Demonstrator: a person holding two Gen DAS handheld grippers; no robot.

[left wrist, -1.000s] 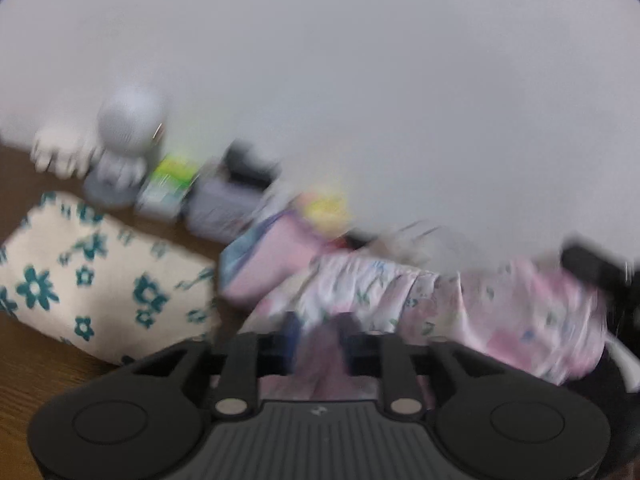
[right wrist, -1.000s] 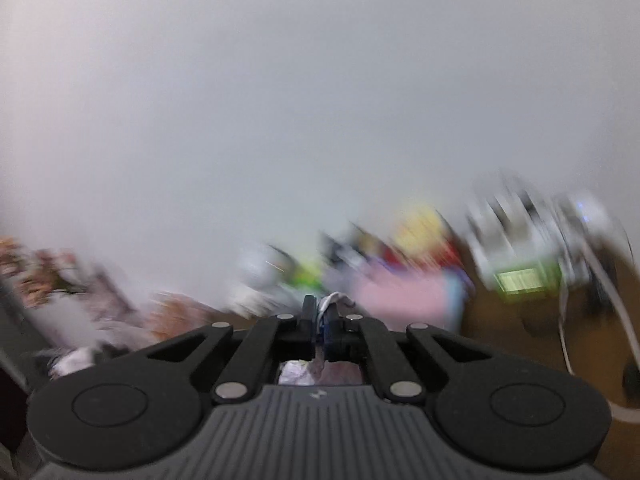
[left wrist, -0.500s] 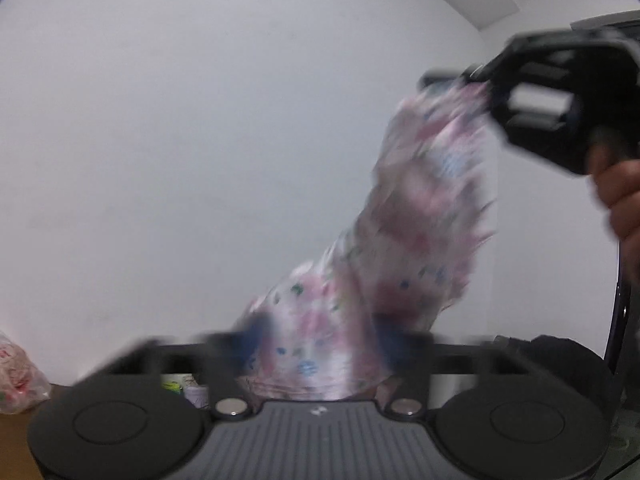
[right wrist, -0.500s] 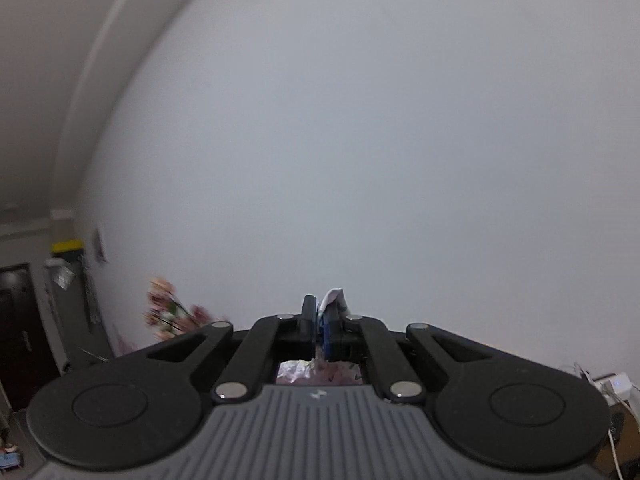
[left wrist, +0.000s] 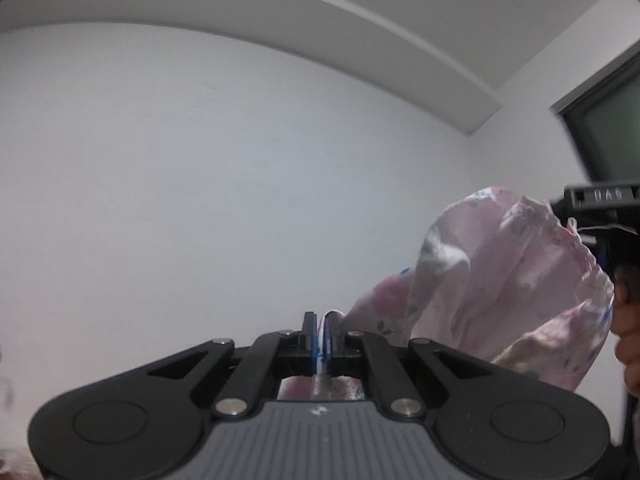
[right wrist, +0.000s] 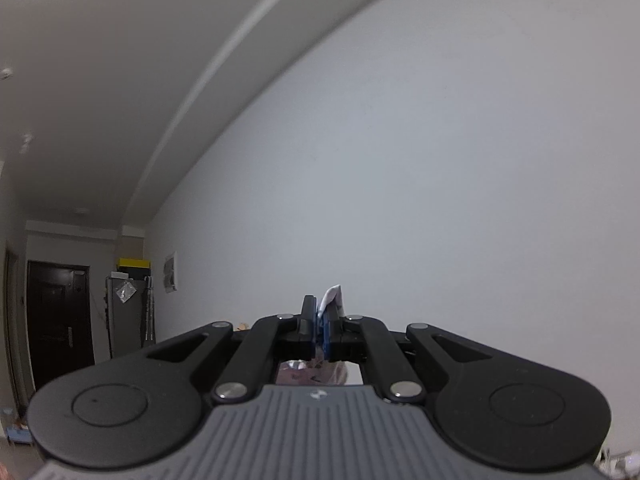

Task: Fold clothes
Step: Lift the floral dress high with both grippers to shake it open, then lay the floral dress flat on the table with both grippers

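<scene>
white wall (right wrist: pixel 440 160) | ceiling (right wrist: pixel 100 60) | dark door (right wrist: pixel 58 320) far L | window (left wrist: pixel 608 128) R

Count: two grippers, the left gripper (left wrist: pixel 320 334) and the right gripper (right wrist: pixel 322 330); the right one also shows at the far right edge of the left view. Each has two fingers, pressed together on cloth. One garment (left wrist: pixel 500 280), pink floral, strung between both; a small white corner of it pokes out of the right pair. One hand (left wrist: pixel 630 332) visible, right edge of the left view. One dark door (right wrist: pixel 58 320), far left. One grey cabinet (right wrist: pixel 126 316) beside it, one yellow box (right wrist: pixel 134 264) on top. One dark window (left wrist: pixel 608 128), upper right.
</scene>
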